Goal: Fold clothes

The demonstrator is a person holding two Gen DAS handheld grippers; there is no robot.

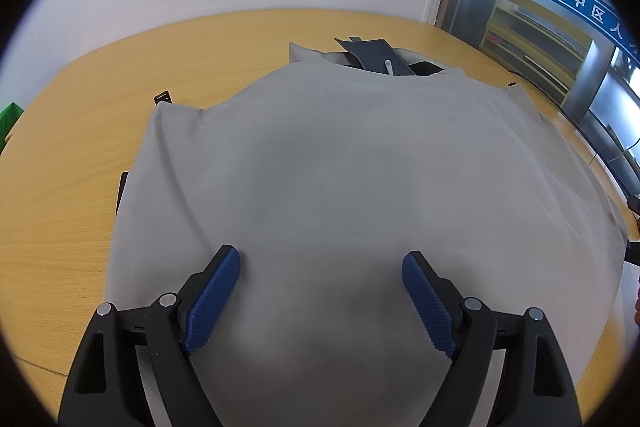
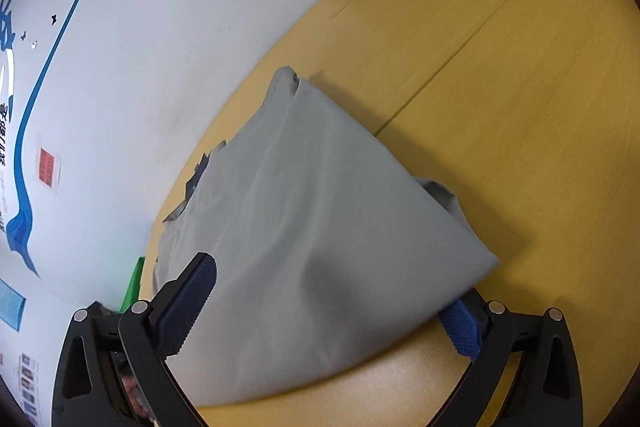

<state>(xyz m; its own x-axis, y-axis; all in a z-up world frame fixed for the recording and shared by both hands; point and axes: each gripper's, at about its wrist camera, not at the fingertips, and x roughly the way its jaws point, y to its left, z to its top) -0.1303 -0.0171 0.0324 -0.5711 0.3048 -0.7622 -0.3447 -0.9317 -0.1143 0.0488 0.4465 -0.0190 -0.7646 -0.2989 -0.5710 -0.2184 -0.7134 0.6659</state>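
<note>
Grey garment [image 1: 360, 155] spread on worktop [image 1: 60, 167]; left tool [image 1: 321, 269] wide, empty; right tool [image 2: 328, 291] wide, cloth draped between, unclamped; risk: fold slides off, collapses.

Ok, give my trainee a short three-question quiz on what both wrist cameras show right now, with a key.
1. True or false: the left gripper pinches the pale grey cloth garment.
2. In the left wrist view, what lies at the garment's far edge? A) a dark navy folded item B) a red mug C) a pair of scissors
3. Fill in: the garment rests on a ___ wooden table.

Key:
1. False. Its blue ribbed pads stand wide apart above the fabric.
2. A
3. Light yellow-brown. In the right wrist view, the right gripper is also open, with the garment's folded edge between its fingers.
</note>
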